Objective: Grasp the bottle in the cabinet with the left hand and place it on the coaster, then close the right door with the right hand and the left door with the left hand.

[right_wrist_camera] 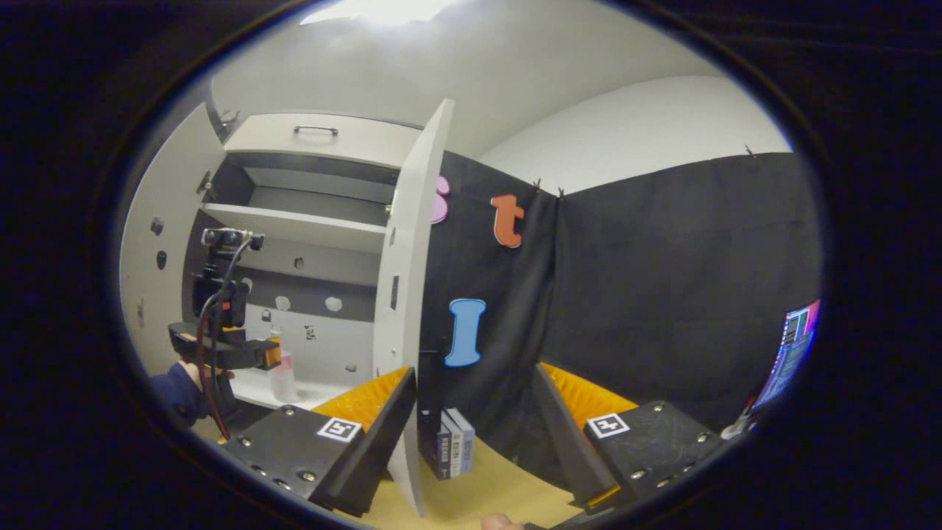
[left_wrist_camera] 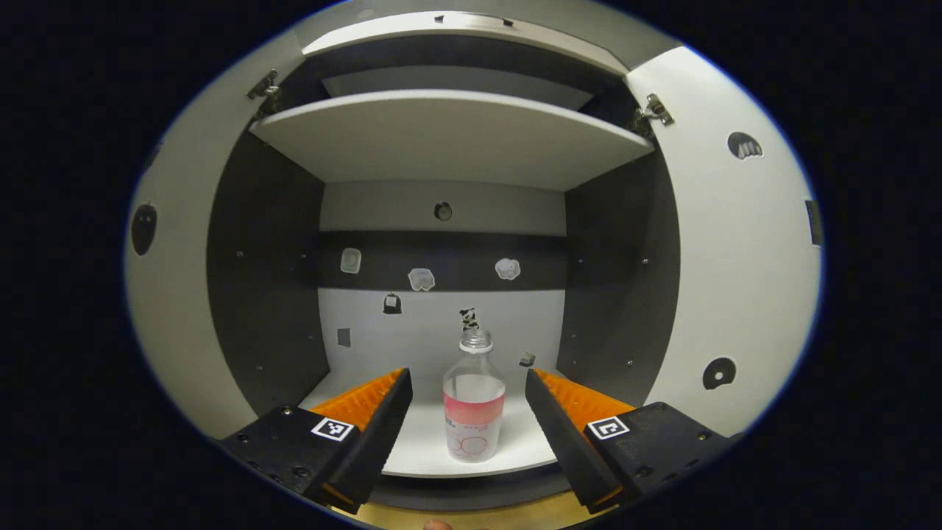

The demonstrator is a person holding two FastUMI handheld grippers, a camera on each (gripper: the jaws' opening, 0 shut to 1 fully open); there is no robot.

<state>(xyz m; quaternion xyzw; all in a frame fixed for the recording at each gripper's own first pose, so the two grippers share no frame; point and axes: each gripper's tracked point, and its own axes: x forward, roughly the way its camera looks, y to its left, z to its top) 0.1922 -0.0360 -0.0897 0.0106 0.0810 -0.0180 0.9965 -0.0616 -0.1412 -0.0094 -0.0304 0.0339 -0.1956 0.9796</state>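
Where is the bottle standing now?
In the left gripper view, the bottle stands upright on the cabinet's bottom shelf, near its front edge, between the open left gripper's fingers, untouched.

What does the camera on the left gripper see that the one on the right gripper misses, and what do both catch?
Left gripper view alone: a straight look into the cabinet, the left gripper open, its fingers either side of the bottle without touching, and the door hinges.

Right gripper view alone: the right gripper open, the right door edge-on, books behind it, a screen, and a hand holding the left gripper from the side.

Both: the open cabinet, its shelf, and the bottle on the cabinet floor.
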